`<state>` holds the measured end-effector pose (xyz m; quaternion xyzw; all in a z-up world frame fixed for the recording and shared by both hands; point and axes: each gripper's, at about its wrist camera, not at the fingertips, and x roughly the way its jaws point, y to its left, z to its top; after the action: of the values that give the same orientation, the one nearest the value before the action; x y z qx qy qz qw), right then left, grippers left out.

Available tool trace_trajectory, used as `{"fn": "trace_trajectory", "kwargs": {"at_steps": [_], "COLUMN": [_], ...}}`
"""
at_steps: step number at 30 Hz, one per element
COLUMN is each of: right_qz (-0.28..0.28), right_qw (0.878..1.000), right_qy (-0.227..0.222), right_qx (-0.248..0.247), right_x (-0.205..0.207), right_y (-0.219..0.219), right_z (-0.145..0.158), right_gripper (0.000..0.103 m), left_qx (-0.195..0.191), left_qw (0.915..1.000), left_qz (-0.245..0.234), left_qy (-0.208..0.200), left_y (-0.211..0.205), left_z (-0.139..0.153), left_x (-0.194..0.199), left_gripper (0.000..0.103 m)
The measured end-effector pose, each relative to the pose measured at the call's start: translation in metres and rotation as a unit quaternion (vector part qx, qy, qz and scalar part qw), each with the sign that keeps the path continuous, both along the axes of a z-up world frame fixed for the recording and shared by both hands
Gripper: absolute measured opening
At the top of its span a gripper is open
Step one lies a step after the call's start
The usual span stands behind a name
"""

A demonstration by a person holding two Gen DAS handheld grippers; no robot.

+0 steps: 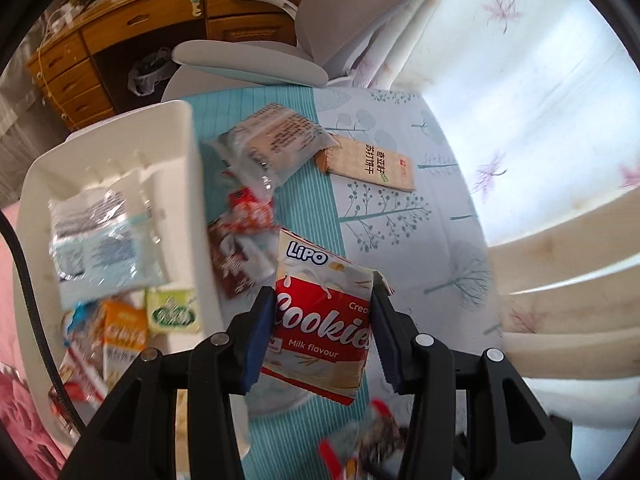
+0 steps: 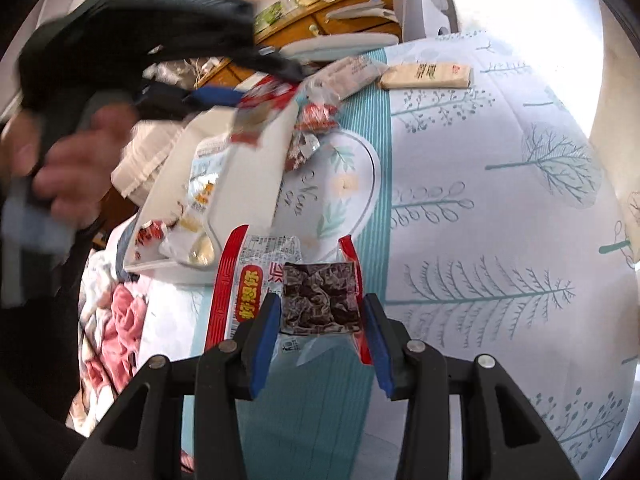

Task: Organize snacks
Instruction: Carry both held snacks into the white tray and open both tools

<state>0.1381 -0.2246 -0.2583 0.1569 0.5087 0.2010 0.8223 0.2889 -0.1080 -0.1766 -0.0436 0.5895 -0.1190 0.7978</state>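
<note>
Your left gripper (image 1: 324,336) is clamped on a red-and-cream Lipo cookie pack (image 1: 320,316), its blue pads pressing the pack's two sides; the pack hangs lifted above the teal-striped part of the bedspread (image 1: 400,240), to the right of the white bin (image 1: 188,168). Your right gripper (image 2: 320,344) is clamped on a red-edged snack bag with a dark window (image 2: 316,296), the pads squeezing its lower end while its top reaches out over the cloth, near the bin's near corner.

In the left wrist view the white bin lies to the left and already holds a clear blue-printed pouch (image 1: 100,236), a green-and-cream packet (image 1: 172,312) and an orange packet (image 1: 124,328). Just right of the bin's wall lie a clear bag of wafers (image 1: 272,144), a small red-and-white wrapper (image 1: 252,208) and a dark brown packet (image 1: 236,264), crowded together on the teal stripe. Farther right, apart from them, a tan cracker pack (image 1: 368,164) lies flat on the tree-printed cloth.

In the right wrist view your left hand (image 2: 76,168) shows blurred at the far left, wrapped round the other tool's black handle above the bin. Beyond the bed stand a wooden desk (image 1: 120,32) and a grey chair (image 1: 248,60), and a pale flowered curtain (image 1: 520,80) fills the right side
</note>
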Motion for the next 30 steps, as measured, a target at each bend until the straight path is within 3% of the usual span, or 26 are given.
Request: {"fn": "trace_trajectory", "kwargs": {"at_steps": [5,13,30], "right_qz": [-0.019,-0.003,0.069], "right_qw": [1.0,0.999,0.993], "right_qy": [-0.016,-0.054,-0.1], "right_qx": [0.006,-0.007,-0.011], "right_x": [0.008,0.022,0.033], "right_y": [0.013,0.039,0.133], "right_z": [0.017,0.046,0.073], "right_gripper": [0.042,0.042,0.042], "left_qx": [-0.023,-0.018,-0.027], "left_qw": [0.9994,0.9967,0.9847], "left_qz": [0.019,0.064,0.166], "left_qy": [-0.018,-0.046,-0.044], "left_y": [0.037,0.102,0.215], "left_z": [0.028,0.054,0.045], "left_x": [-0.016,-0.029,-0.062], "left_gripper": [0.046,0.046,0.046]}}
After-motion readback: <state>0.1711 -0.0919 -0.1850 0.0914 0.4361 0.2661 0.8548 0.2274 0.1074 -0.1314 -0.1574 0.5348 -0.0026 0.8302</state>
